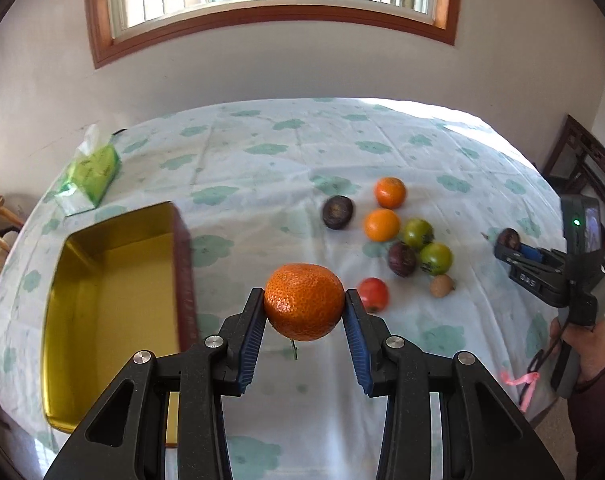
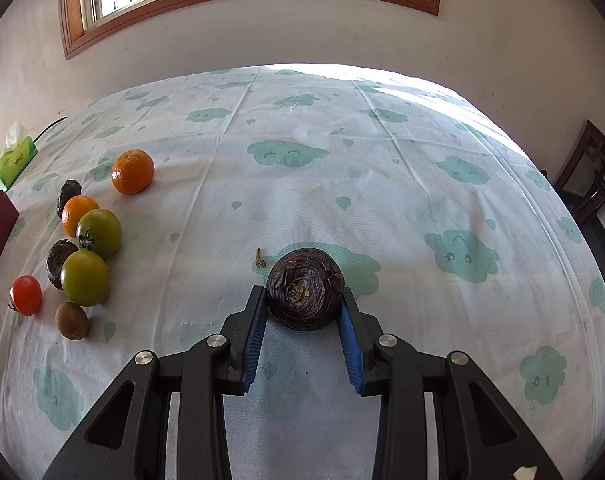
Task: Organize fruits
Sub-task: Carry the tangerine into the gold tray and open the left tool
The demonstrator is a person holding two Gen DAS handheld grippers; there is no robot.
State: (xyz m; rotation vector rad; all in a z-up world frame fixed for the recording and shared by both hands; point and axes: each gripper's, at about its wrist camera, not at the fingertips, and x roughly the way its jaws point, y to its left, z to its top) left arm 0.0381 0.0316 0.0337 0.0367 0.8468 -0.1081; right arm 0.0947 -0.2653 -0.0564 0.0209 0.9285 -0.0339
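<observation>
A round surface (image 1: 262, 168) draped in thin white cloth printed with pale green clouds. At far left, a soft green tissue pack (image 1: 91, 178) sits near the edge. Beside it lies an open rectangular tin (image 1: 114, 292), shiny gold inside with dark red outer walls. Just right of the tin, the left claw (image 1: 304, 307) is closed onto a dimpled, glossy tangerine (image 1: 304, 301), its blue ribbed pads (image 1: 251, 336) pressing both sides, lifted above the cloth. Further right, a loose cluster of fruit rests together: a wrinkled dark passion fruit (image 1: 337, 212), two smooth tangerines (image 1: 381, 224), two green tomatoes (image 1: 435, 258), one red tomato (image 1: 373, 294) and a small brown longan (image 1: 442, 286). Well right of the cluster, the right claw (image 2: 304, 314) grips a shrivelled dark purple fruit (image 2: 305, 289) resting on the cloth, with broad bare cloth beyond, toward the surface's far rim
</observation>
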